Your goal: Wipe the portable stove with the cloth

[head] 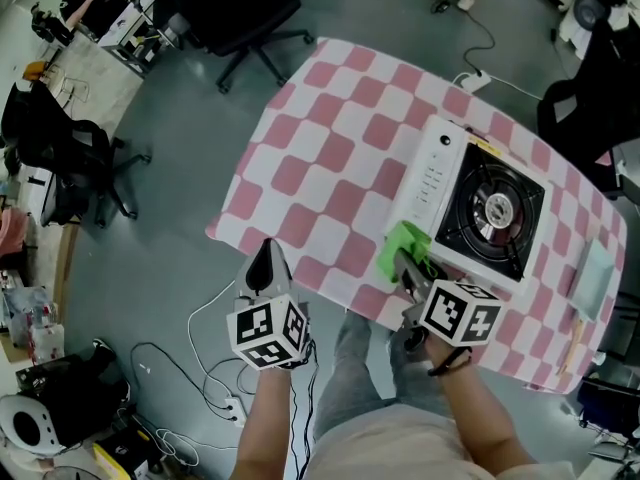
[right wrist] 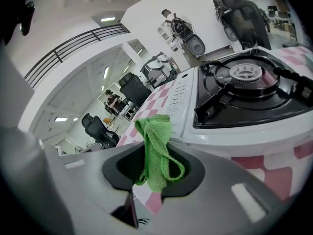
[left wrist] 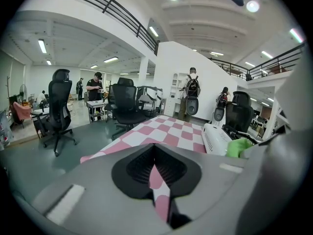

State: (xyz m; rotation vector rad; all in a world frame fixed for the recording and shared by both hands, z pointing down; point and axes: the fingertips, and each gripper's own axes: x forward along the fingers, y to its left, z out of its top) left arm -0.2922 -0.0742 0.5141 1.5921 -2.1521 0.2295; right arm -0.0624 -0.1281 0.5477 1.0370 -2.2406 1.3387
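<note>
Table (head: 330, 168): pink-checked, portable stove (head: 470, 208) on it.
Right gripper (right wrist: 152, 173): green cloth (right wrist: 156, 136) pinched at stove's near edge.
Left gripper (left wrist: 155, 175): jaws pressed together, empty.
Risk: cloth could get snagged on the burner grate (right wrist: 215, 99).

No legible text/brand/nos in any view. Portable stove (head: 470, 208): rows of tiny print on white side panel (head: 432, 180), too small to read. Cubes on left gripper (head: 268, 253) & right gripper (head: 408, 260): b/w square markers only
</note>
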